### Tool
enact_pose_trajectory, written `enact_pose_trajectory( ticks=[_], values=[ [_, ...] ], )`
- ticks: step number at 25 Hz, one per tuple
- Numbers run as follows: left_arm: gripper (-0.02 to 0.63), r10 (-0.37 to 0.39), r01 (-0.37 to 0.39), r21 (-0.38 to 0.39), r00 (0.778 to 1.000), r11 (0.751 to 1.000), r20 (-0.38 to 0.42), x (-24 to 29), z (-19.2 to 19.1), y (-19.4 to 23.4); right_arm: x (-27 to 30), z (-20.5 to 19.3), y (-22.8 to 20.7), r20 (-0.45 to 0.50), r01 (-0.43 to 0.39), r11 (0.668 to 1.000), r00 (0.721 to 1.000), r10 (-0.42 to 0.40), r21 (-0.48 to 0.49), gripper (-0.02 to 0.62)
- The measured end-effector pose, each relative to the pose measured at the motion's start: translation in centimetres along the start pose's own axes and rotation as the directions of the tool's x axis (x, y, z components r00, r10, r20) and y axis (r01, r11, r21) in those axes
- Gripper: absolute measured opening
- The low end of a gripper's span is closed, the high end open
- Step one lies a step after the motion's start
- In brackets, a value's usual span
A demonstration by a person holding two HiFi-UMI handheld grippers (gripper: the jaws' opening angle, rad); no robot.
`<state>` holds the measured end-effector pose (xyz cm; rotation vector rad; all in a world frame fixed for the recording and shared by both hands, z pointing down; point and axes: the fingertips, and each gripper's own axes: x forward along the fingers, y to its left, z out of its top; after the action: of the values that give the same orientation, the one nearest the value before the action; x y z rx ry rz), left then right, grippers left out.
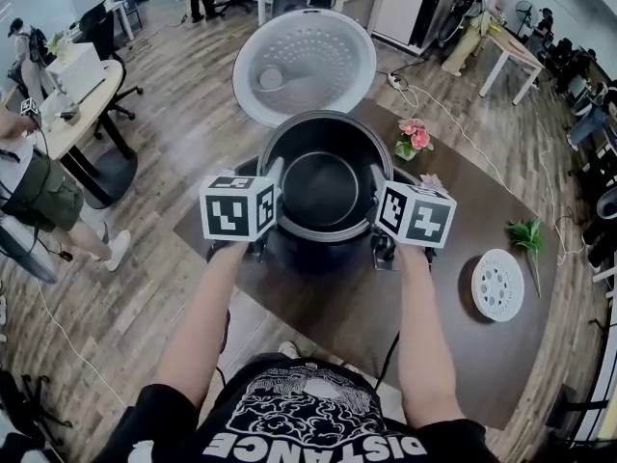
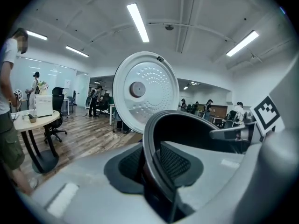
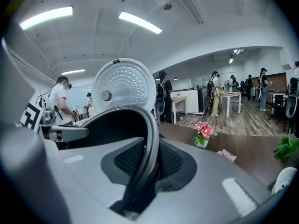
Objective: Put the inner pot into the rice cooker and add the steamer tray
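Rim of the dark inner pot pinched from both sides: the left gripper clamps its near-left edge and the right gripper its near-right edge, pads closed on the metal. The pot sits in the mouth of the rice cooker, whose body is largely hidden behind the marker cubes; whether the pot is fully seated cannot be told. The white lid stands open beyond both grippers. The steamer tray lies on the table well right of the right gripper, cut off at the edge of that gripper's own view.
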<state>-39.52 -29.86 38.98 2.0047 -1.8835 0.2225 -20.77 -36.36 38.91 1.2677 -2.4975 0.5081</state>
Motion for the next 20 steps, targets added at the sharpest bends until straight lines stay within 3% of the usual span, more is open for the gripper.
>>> enact_pose_trajectory(
  ticks=[8, 20],
  values=[
    [0.114, -0.005, 0.006, 0.015, 0.998, 1.000, -0.055, 1.1, -1.8, 0.5, 0.7, -0.9, -0.1, -0.027, 0.017, 0.999, 0.999, -0.019, -0.042, 0.095],
    [0.134, -0.010, 0.013, 0.048, 0.998, 0.999, -0.066, 1.6, -2.1, 0.3, 1.2, -1.6, -0.5, -0.054, 0.046, 0.992, 0.997, -0.053, -0.121, 0.112]
  ],
)
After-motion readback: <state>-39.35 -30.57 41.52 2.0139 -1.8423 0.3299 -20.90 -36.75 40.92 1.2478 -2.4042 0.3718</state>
